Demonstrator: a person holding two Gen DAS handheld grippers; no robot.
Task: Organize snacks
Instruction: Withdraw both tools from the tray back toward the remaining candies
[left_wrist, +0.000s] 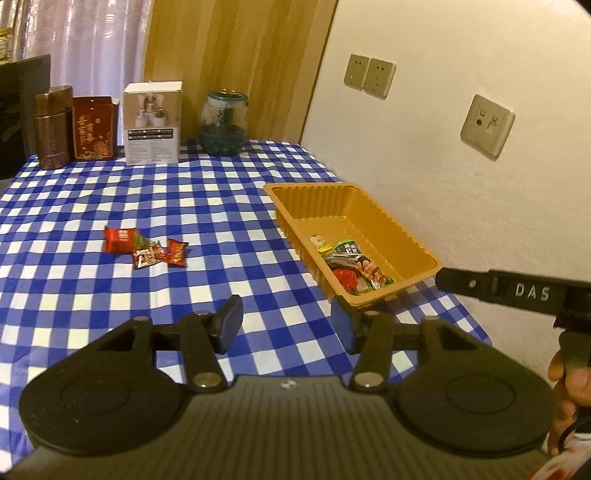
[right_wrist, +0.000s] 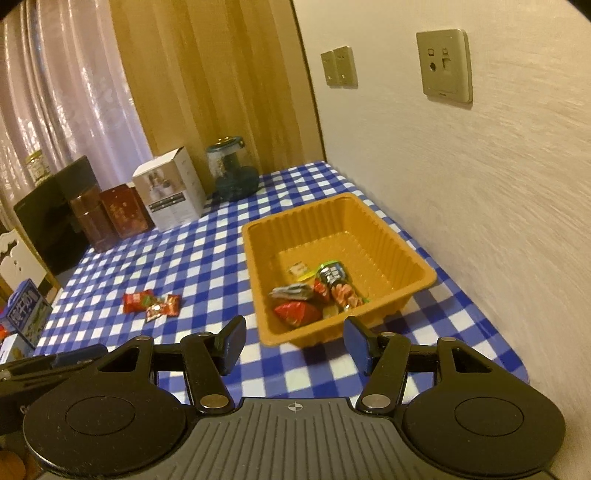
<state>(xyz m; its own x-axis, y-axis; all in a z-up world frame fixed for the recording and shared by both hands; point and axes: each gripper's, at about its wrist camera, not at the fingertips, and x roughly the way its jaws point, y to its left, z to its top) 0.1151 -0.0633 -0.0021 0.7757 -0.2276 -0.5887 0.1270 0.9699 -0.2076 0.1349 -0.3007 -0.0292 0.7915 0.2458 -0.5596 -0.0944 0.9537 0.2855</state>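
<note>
Left gripper (left_wrist: 286, 325): spread wide, nothing between the blue pads, held over the checked tablecloth (left_wrist: 110, 192) near the front corner of the tray (left_wrist: 406, 236).
Right gripper (right_wrist: 293, 345): likewise spread, nothing held, poised just before the tray's near wall.

Snacks, loose (left_wrist: 146, 249): small cluster of crinkled foil packets, mostly red, lying on the cloth left of the tray and well apart from it; one larger red packet (left_wrist: 120, 240) at the left end, smaller red packets touching or overlapping beside it. About four in all; exact count uncertain where they overlap.

Snacks, sorted (right_wrist: 317, 295): heap in the near end of the tray, roughly five or six packets. One red pillow pack (right_wrist: 297, 313), one dark packet with green top (right_wrist: 332, 273), one small pale packet (right_wrist: 297, 267), others partly hidden.

Tray: one, orange thin plastic, rectangular, ribbed walls, rolled rim, standing close to the wall.

Tablecloth: one, blue and white squares, smooth, slightly creased.

Back row against the curtain, four items: brown bottle-shaped container (left_wrist: 53, 127), red printed carton (left_wrist: 92, 127), white cardboard box (left_wrist: 151, 122), rounded glass jar (left_wrist: 223, 123) with dark contents.

Wall plates: three, pale plastic, square (left_wrist: 487, 123).
</note>
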